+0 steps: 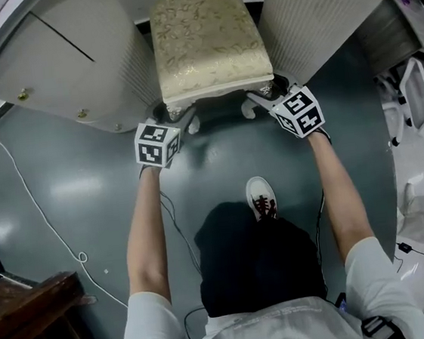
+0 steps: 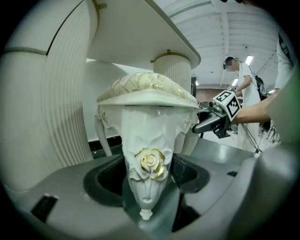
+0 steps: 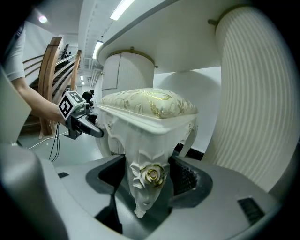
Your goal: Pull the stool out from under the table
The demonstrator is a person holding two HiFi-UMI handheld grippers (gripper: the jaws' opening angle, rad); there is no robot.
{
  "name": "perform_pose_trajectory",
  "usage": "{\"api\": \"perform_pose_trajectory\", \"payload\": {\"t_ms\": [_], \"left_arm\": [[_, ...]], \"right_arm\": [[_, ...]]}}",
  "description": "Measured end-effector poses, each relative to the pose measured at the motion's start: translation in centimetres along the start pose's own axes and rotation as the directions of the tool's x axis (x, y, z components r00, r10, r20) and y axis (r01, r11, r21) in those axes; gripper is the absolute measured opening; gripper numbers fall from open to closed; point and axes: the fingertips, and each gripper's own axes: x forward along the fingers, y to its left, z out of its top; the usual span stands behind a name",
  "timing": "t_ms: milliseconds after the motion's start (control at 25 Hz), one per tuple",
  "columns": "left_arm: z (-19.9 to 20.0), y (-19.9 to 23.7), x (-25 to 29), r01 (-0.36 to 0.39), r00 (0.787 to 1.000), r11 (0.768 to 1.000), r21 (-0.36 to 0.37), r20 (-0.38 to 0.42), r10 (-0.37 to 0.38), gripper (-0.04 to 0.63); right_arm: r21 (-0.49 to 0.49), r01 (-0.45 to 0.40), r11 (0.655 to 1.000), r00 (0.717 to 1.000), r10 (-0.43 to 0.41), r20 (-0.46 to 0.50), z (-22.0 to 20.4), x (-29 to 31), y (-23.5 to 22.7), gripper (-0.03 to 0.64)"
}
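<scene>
Stool (image 1: pixel 209 40): stood with its seat mostly between the fluted pedestals of the table (image 1: pixel 316 16), front legs just clear.
Left gripper (image 1: pixel 178 115): clamped on one carved front leg (image 2: pixel 147 159), at the gold rose.
Right gripper (image 1: pixel 265 99): clamped on the other front leg (image 3: pixel 147 173).
Risk one: an uneven pull would skew the stool and scrape a pedestal.
Risk two: the legs tapered, so the pads could slide off.

**Colours and patterns, seen from the head view.**
Stool (image 1: pixel 211 40), upper centre: cream cushion with a gold floral pattern; white carved legs with gold rosettes. Table (image 1: pixel 78 58), upper corners: off-white, finely ribbed pedestals. Floor (image 1: pixel 70 189): glossy grey-green.
</scene>
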Motion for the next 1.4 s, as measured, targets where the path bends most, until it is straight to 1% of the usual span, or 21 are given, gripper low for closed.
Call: {"api": "perform_pose_trajectory", "payload": {"t_ms": [160, 280, 480, 600, 680, 800, 920, 1160, 1280, 1400], "left_arm": [[-0.6, -1.9, -0.9, 0.012, 1.0, 1.0, -0.02, 0.005, -0.012, 0.304], [-1.4, -3.4, -2.4, 0.021, 1.0, 0.999, -0.027, -0.015, -0.022, 0.304], [-2.6, -5.9, -5.0, 0.023, 0.998, 1.0, -0.015, -0.056, -0.024, 0.304], [-2.9, -7.8, -6.3, 0.017, 0.999, 1.0, 0.0, -0.04, -0.017, 0.304], [-3.8, -9.0, -7.8, 0.015, 0.999, 1.0, 0.005, -0.037, -0.015, 0.302], [-5.3, -11.6, -9.9, 0.009, 0.998, 1.0, -0.006, -0.055, -0.009, 0.302], [-6.4, -14.3, -12.0, 0.006, 0.997, 1.0, 0.004, -0.076, -0.006, 0.302], [-9.0, -19.0, -16.2, -0.023, 0.997, 1.0, -0.01, -0.077, 0.022, 0.302], [-10.3, -20.6, -18.0, -0.035, 0.997, 0.999, -0.017, -0.065, 0.033, 0.302], [-11.9, -21.7, -20.0, -0.028, 0.998, 0.999, -0.025, -0.06, 0.027, 0.302]], "right_arm": [[0.002, 0.006, 1.0, 1.0, -0.006, -0.021, -0.9, -2.0, 1.2, 0.31], [0.004, -0.004, 1.0, 0.999, 0.004, -0.046, -1.3, -3.4, 2.6, 0.31], [-0.01, -0.039, 0.999, 0.992, 0.037, -0.122, -2.3, -6.0, 5.1, 0.31], [-0.018, -0.006, 1.0, 0.995, 0.005, -0.098, -2.8, -7.9, 6.3, 0.308], [-0.02, 0.002, 1.0, 0.997, -0.004, -0.083, -3.3, -9.2, 8.0, 0.308], [-0.034, -0.012, 0.999, 0.996, 0.009, -0.091, -4.8, -11.9, 10.7, 0.308], [-0.035, -0.015, 0.999, 0.997, 0.012, -0.074, -5.9, -14.7, 12.9, 0.308], [-0.055, -0.035, 0.998, 0.998, 0.032, -0.057, -7.9, -19.4, 17.6, 0.308], [-0.073, -0.043, 0.996, 0.998, 0.039, -0.056, -8.6, -20.8, 19.5, 0.308], [-0.087, -0.058, 0.995, 0.997, 0.053, -0.056, -9.4, -21.9, 22.1, 0.308]]}}
